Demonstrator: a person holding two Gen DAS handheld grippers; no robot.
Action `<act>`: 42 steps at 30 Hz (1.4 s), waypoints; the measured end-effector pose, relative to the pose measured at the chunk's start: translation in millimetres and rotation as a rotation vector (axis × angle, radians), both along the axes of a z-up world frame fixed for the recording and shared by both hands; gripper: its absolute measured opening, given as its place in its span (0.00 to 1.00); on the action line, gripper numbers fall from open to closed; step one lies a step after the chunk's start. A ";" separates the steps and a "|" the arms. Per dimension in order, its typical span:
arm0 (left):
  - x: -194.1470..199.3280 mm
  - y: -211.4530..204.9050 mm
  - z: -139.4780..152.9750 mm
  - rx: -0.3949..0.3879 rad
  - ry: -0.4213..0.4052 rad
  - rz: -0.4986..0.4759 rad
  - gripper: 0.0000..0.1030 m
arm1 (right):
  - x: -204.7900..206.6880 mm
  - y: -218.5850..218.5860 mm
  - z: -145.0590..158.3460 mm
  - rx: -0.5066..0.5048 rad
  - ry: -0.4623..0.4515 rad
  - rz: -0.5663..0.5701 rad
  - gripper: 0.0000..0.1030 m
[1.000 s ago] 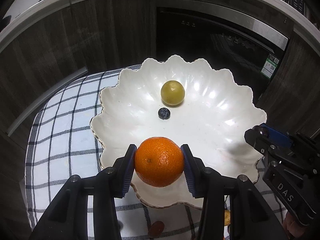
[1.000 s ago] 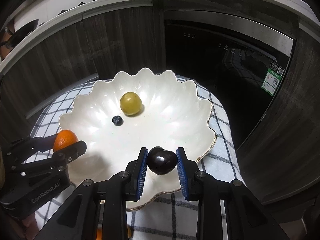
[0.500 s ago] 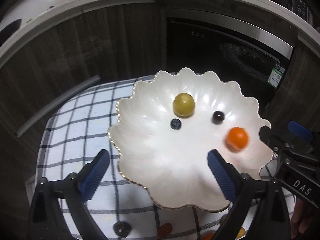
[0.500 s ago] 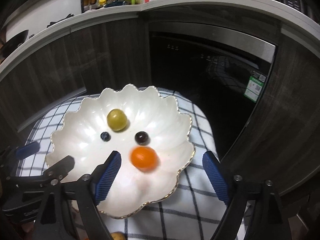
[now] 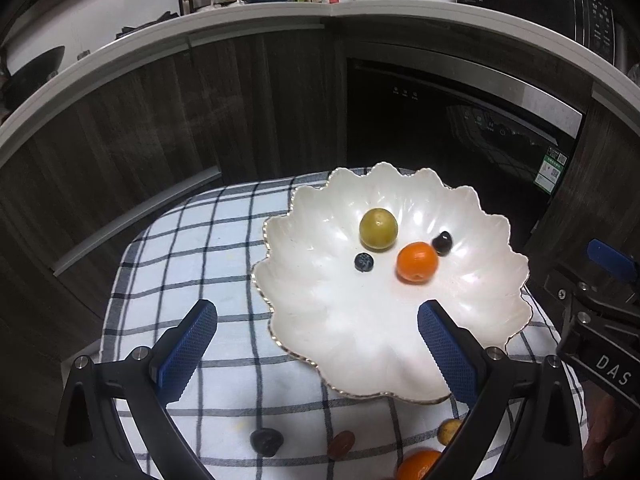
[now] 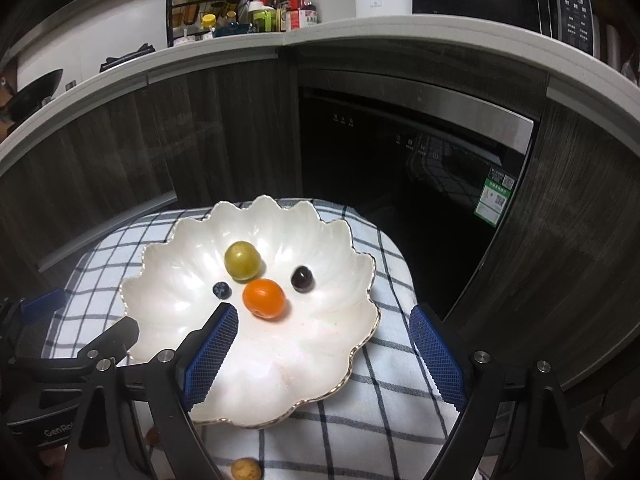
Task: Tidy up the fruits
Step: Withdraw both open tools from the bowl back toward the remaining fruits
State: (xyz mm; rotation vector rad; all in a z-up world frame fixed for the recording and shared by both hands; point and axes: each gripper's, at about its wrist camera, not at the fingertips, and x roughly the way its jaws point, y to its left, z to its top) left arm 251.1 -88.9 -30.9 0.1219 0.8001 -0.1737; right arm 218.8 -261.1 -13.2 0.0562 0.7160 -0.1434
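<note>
A white scalloped bowl [image 5: 400,344] [image 6: 176,280] sits on a checked cloth. In it lie a small orange [image 5: 417,261] [image 6: 264,298], a green-yellow round fruit [image 5: 378,228] [image 6: 242,261], a dark cherry [image 5: 442,242] [image 6: 301,279] and a blueberry [image 5: 364,261] [image 6: 221,290]. My left gripper [image 5: 318,344] is open and empty above the bowl's near left rim. My right gripper [image 6: 324,354] is open and empty above the bowl's near side. The right gripper's body shows at the right edge of the left wrist view [image 5: 596,332].
On the checked cloth [image 5: 192,240] near me lie a dark berry [image 5: 266,442], a reddish fruit [image 5: 341,444], a small yellow fruit [image 5: 449,431] [image 6: 245,469] and another orange [image 5: 418,464]. Dark cabinets and an oven front [image 6: 400,152] stand behind the table.
Both grippers opened and dropped the orange and the cherry into the bowl, then drew back and up. The orange rolled toward the green fruit.
</note>
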 end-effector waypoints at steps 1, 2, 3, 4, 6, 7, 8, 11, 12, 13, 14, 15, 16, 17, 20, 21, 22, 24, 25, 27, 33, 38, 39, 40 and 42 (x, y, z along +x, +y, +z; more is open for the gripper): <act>-1.4 1.7 1.3 0.000 -0.002 0.001 0.99 | -2.3 1.2 2.5 -0.002 -0.006 0.000 0.86; -2.7 3.2 2.5 -0.001 -0.004 0.003 0.99 | -3.6 2.0 3.9 -0.003 -0.010 0.001 0.86; -4.3 4.5 3.7 0.000 -0.006 0.006 0.99 | -5.5 3.3 6.2 -0.004 -0.015 0.003 0.86; -6.2 5.8 5.2 0.001 -0.008 0.008 0.99 | -6.9 4.4 7.8 -0.004 -0.018 0.004 0.86; -10.0 8.5 8.2 -0.003 -0.012 0.011 0.99 | -10.9 6.9 11.6 -0.002 -0.025 0.006 0.86; -12.2 10.4 9.9 -0.005 -0.014 0.013 0.99 | -11.9 7.3 12.7 -0.001 -0.028 0.006 0.86; -13.6 11.5 11.0 -0.006 -0.017 0.015 0.99 | -13.9 8.6 14.4 -0.001 -0.031 0.007 0.86; -19.6 15.8 15.6 -0.007 -0.031 0.018 0.99 | -19.1 12.0 18.4 -0.004 -0.039 0.009 0.86; -21.1 16.7 16.6 -0.008 -0.034 0.019 0.99 | -20.3 13.2 19.5 -0.003 -0.041 0.011 0.86; -22.6 18.3 17.7 -0.009 -0.035 0.020 0.99 | -21.6 14.4 20.6 -0.002 -0.043 0.013 0.86; -23.8 19.5 18.5 -0.011 -0.035 0.021 0.99 | -23.3 15.6 22.2 0.000 -0.048 0.014 0.86; -25.4 20.9 19.7 -0.012 -0.038 0.022 0.99 | -24.5 16.6 23.4 0.000 -0.050 0.015 0.86; -26.6 21.7 20.6 -0.012 -0.041 0.023 0.99 | -26.1 17.7 24.6 0.000 -0.053 0.015 0.86; -28.5 23.0 22.0 -0.011 -0.044 0.024 0.99 | -27.0 18.2 25.3 0.001 -0.055 0.016 0.86; -34.0 27.0 25.4 -0.013 -0.053 0.024 0.99 | -31.3 21.2 28.5 0.000 -0.061 0.020 0.86; -35.8 28.2 26.0 -0.013 -0.055 0.025 0.99 | -32.8 22.3 29.2 -0.001 -0.063 0.022 0.86; -38.1 30.1 26.7 -0.013 -0.058 0.027 0.99 | -33.9 23.3 29.9 -0.001 -0.063 0.023 0.86; -41.0 32.8 26.8 -0.012 -0.059 0.028 0.99 | -37.6 26.6 31.4 -0.005 -0.067 0.028 0.86; -42.9 35.0 26.8 -0.014 -0.057 0.030 0.99 | -38.6 27.7 31.7 -0.006 -0.068 0.029 0.86; -45.9 38.7 26.9 -0.016 -0.056 0.032 0.99 | -41.2 30.0 32.9 -0.006 -0.070 0.029 0.86; -55.5 51.3 26.7 -0.005 -0.054 0.043 0.99 | -47.9 42.6 33.8 -0.016 -0.065 0.039 0.86; -63.1 61.0 26.9 -0.013 -0.054 0.045 0.99 | -53.6 54.9 33.5 -0.021 -0.063 0.057 0.86; -64.1 62.5 26.6 -0.013 -0.054 0.044 0.99 | -54.9 57.3 33.8 -0.022 -0.064 0.060 0.86; -65.3 64.3 26.2 -0.013 -0.053 0.043 0.99 | -56.4 59.0 33.9 -0.023 -0.065 0.061 0.86; -67.2 67.7 25.5 -0.015 -0.050 0.042 0.99 | -59.4 63.6 34.7 -0.031 -0.066 0.062 0.86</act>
